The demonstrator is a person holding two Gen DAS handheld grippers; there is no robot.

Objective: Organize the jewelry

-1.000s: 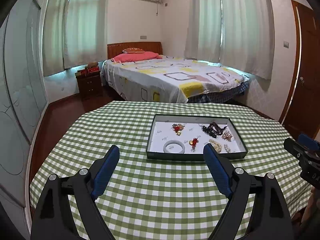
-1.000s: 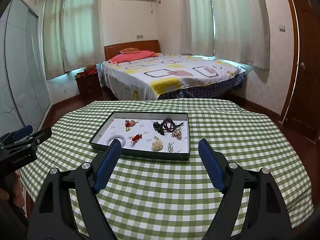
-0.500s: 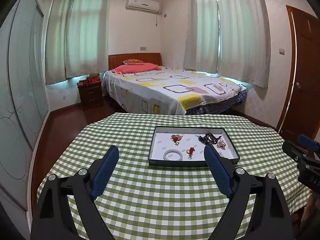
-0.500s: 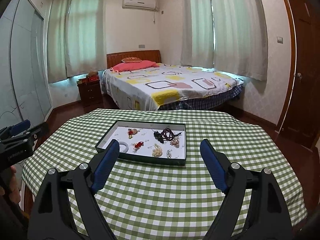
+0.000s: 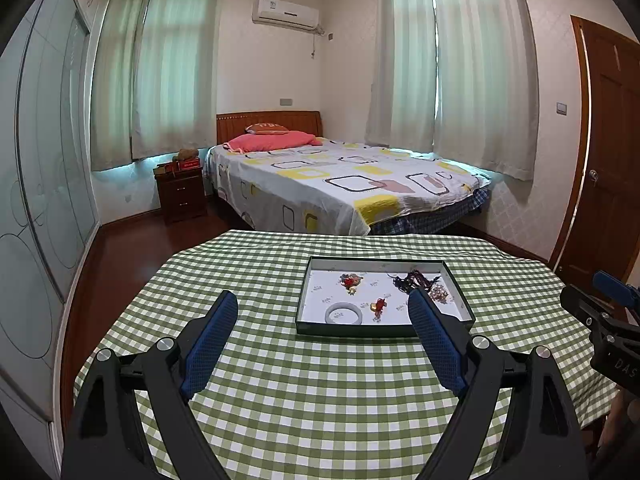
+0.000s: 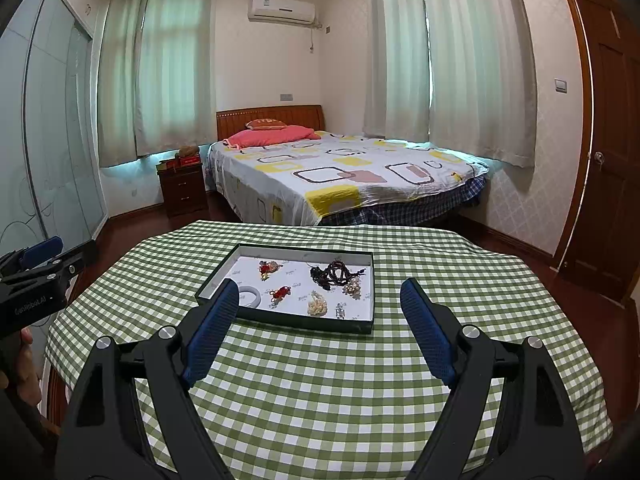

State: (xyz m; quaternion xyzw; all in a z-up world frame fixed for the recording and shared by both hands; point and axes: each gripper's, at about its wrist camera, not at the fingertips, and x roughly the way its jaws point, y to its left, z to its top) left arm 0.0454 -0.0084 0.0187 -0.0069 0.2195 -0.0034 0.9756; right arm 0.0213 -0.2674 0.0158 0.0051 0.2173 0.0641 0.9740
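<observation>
Both the left gripper [image 5: 322, 308] and right gripper [image 6: 318, 298] hover wide open and empty, so grabbing the tangled dark bead strands [image 6: 334, 274] could drag neighbouring pearl clusters [image 6: 352, 289] along.

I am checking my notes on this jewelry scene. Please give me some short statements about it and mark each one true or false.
1. The tray sits on a green checked tablecloth. True.
2. The white bangle lies on the cloth outside the tray. False: it lies inside the tray.
3. The right gripper holds the dark bead strand. False: its fingers are open and empty.
4. The left gripper is open, holding nothing. True.
</observation>
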